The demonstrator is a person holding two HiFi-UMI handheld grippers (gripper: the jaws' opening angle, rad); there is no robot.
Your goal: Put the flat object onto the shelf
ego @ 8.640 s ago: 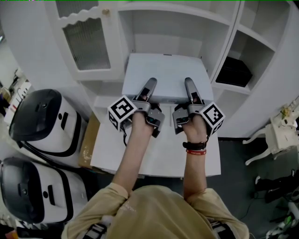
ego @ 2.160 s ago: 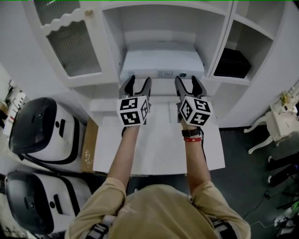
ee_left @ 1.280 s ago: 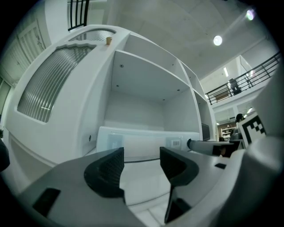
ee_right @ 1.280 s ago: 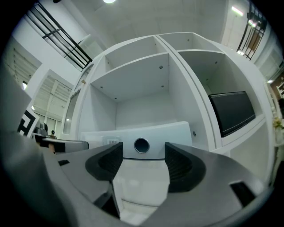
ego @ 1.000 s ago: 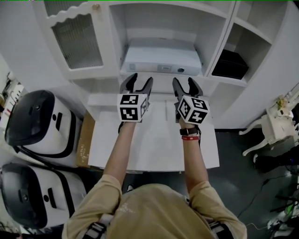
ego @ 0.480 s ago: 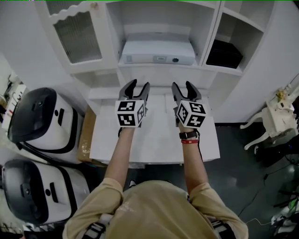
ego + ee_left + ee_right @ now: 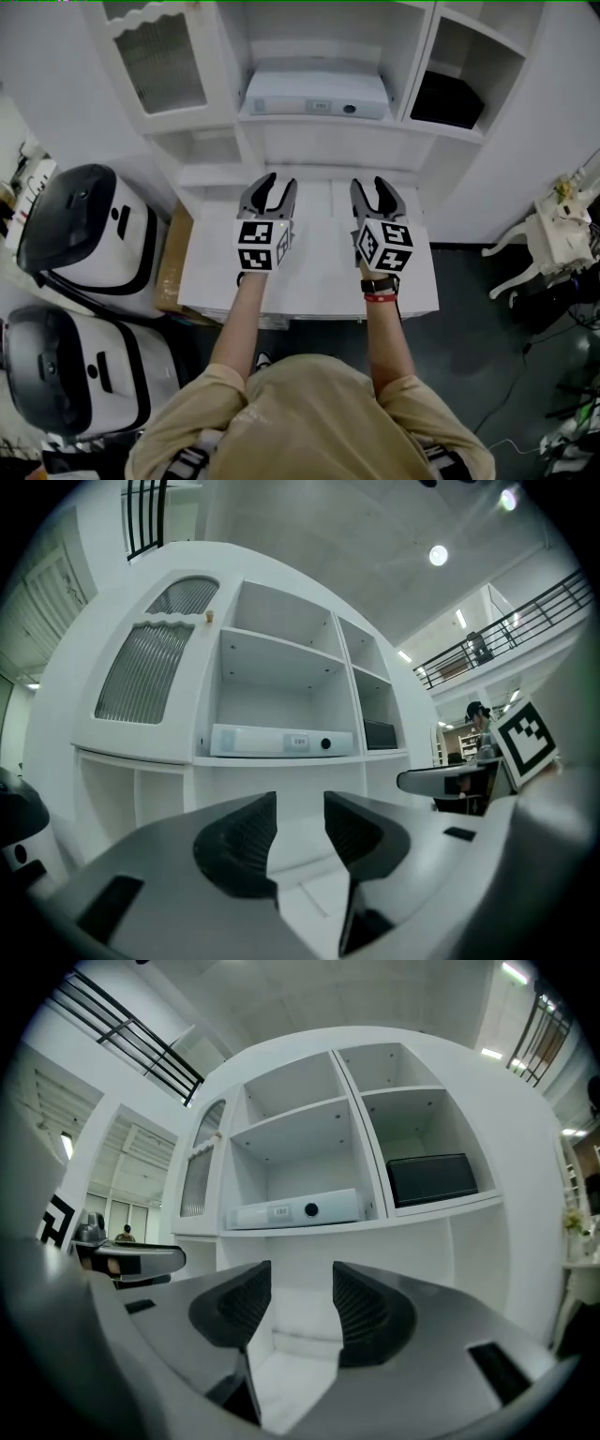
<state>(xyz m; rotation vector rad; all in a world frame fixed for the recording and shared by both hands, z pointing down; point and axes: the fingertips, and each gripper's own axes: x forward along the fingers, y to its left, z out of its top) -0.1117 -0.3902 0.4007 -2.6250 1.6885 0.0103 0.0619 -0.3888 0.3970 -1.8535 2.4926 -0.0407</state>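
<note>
flat object (image 7: 317, 94) lies on shelf (image 7: 319, 120) | left gripper (image 7: 274, 184), right gripper (image 7: 375, 186): jaws just closing, part-open, empty | risk: object near front edge may slip if bumped

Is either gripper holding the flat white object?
No, the flat white object lies on the shelf, apart from the left gripper and right gripper, whose empty jaws have just been closing.
</note>
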